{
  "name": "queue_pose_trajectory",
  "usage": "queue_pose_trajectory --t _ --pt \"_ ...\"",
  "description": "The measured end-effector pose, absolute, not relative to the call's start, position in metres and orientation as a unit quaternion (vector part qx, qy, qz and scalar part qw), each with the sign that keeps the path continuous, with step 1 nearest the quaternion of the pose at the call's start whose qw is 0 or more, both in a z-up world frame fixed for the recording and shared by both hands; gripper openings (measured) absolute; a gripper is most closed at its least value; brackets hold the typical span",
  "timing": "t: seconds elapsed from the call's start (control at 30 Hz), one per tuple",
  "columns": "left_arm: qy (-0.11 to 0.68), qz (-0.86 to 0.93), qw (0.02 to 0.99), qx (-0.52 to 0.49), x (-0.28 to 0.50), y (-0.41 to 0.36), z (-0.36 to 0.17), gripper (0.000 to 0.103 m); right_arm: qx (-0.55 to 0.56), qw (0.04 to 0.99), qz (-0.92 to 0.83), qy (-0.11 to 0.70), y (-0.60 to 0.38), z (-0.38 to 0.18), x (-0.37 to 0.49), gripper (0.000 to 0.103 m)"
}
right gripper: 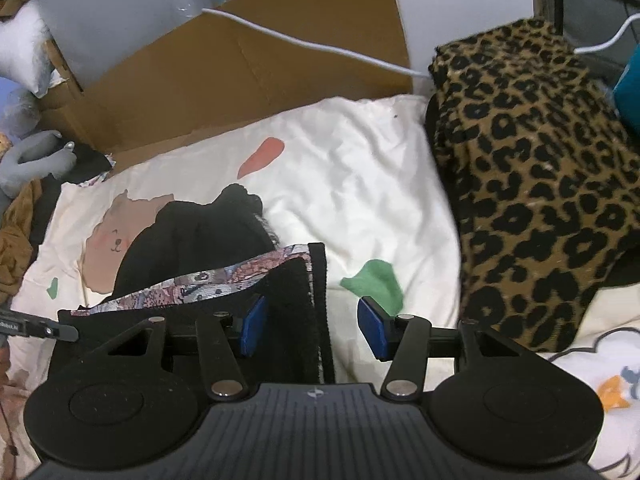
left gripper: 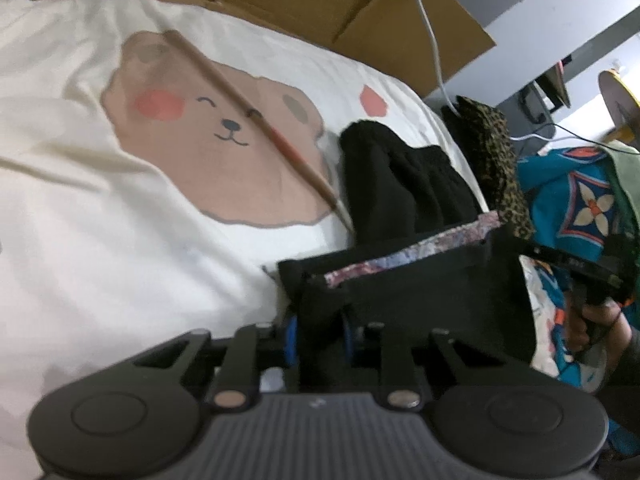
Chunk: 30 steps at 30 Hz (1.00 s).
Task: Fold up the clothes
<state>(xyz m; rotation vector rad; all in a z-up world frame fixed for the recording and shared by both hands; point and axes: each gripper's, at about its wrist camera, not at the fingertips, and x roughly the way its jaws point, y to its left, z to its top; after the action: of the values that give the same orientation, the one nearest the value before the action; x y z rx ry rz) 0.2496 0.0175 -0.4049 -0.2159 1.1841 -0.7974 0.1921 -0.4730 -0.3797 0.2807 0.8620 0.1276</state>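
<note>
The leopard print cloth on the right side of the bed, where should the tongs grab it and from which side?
Probably take the leopard print cloth at its near lower edge, coming from the white bedspread side. That border lies exposed over the sheet, whereas the far end sits against the cardboard box and a white cable. The right tongs stand open closest to it.

Right tongs [right gripper: 314, 328] agape, black garment [right gripper: 288, 300] edge between, leopard-print cloth [right gripper: 532, 176] beside

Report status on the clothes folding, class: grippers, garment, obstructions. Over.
Left gripper shut on black garment corner. Right gripper open, the garment's edge between its pads. Leopard-print cloth piled alongside, apart. Over.
</note>
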Motion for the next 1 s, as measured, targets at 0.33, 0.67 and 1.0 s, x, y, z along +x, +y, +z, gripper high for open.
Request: queue_pose_trajectory --t 0.33,0.67,1.0 --pt "0.537 -0.368 0.753 -0.1 0.25 0.021 -0.4 0.024 0.075 0.896 0.076 0.431 -0.453 -0.375 0.198 0.03" --pt "0.502 -0.376 0.771 -0.11 0.251 0.021 -0.388 0.004 0.053 0.905 0.061 0.417 -0.448 -0.358 0.199 0.002" --pt "0.527 -0.35 0.771 -0.066 0.252 0.01 -0.404 0.007 0.069 0.893 0.048 0.443 -0.451 -0.376 0.221 0.003"
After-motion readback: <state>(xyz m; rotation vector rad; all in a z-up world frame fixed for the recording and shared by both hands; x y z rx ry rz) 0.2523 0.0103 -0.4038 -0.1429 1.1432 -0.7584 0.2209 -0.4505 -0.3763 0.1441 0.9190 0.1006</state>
